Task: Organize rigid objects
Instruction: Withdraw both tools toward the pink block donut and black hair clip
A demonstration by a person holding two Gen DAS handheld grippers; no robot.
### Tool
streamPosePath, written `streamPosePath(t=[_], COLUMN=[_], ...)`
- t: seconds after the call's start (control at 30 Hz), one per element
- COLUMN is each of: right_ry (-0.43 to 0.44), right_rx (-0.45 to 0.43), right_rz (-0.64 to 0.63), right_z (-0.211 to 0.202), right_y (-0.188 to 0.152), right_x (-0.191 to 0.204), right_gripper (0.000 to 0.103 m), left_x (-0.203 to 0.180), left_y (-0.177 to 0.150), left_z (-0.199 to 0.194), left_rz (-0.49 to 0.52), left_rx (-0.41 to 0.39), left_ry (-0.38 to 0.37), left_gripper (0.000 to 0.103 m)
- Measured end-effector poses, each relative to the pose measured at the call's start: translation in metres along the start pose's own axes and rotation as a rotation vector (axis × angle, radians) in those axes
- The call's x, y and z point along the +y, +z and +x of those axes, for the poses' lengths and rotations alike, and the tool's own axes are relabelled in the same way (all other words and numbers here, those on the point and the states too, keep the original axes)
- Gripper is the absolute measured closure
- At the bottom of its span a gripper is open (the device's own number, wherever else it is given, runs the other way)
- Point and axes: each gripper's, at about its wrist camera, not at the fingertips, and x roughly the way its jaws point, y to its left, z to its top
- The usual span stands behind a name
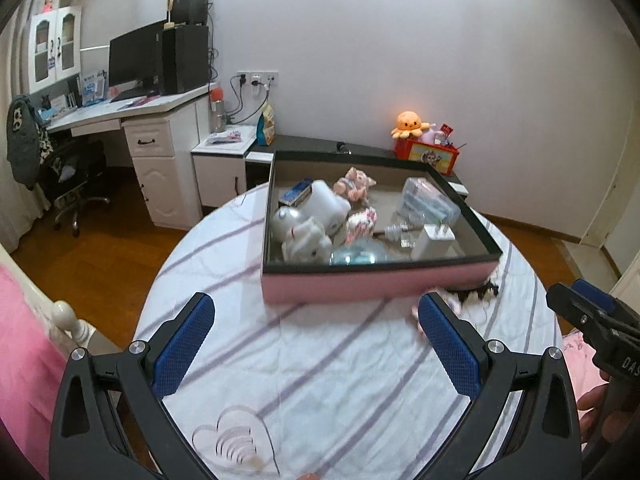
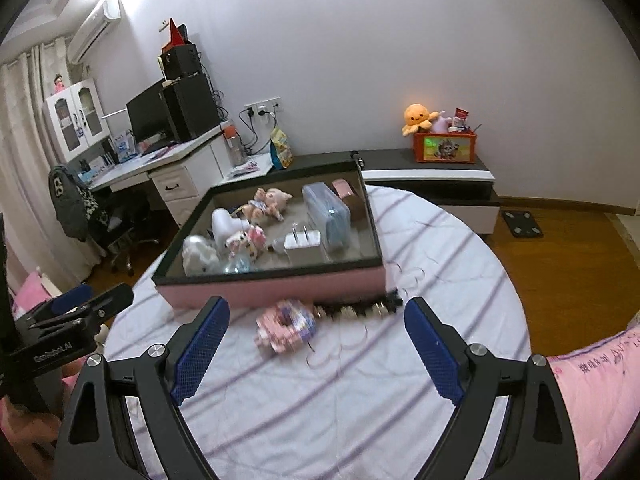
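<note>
Beside the rectangular pink box [image 2: 276,288], a blocky pink toy [image 2: 285,327]; both claws agape.

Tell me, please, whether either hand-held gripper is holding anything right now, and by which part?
Nothing is held: the left hand-held gripper and the right hand-held gripper both stand open above the striped cloth.

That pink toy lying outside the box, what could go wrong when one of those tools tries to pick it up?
The pink toy lies close against the pink box, so the open right tool may bump the box wall while closing. A dark beaded strip lies right beside the toy and might get caught along with it. The box is already crowded, with a white charger and figurines inside, so dropping the toy in could knock things over.
</note>
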Motion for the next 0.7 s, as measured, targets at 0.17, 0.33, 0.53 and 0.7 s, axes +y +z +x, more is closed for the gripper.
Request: streamPosePath(t=[0.17, 0.33, 0.53, 0.7], right_ry=[-0.019, -0.03, -0.034, -0.039], right_rx=[-0.004, -0.006, -0.014, -0.012], right_rz=[-0.031, -0.039, -0.043, -0.04], right_z=[-0.011, -0.016, -0.022, -0.023], right_y=[-0.012, -0.017, -0.018, -0.018], right_x=[0.008, 0.011, 0.013, 0.012], right_gripper=[0.012, 0.012, 0.012, 0.012], left_x=[0.0, -0.002, -0.006, -0.009], left_y=[-0.02, -0.028, -0.027, -0.029], left_z=[-0.013, -0.02, -0.028, -0.028], left_rz=[-0.004, -0.001, 0.007, 0.011], left_rx=[0.006, 0.013, -0.002, 0.004], left_ry=[0.006, -0.007, -0.018, -0.026], left_gripper=[0.0, 0.0, 0.0, 0.0])
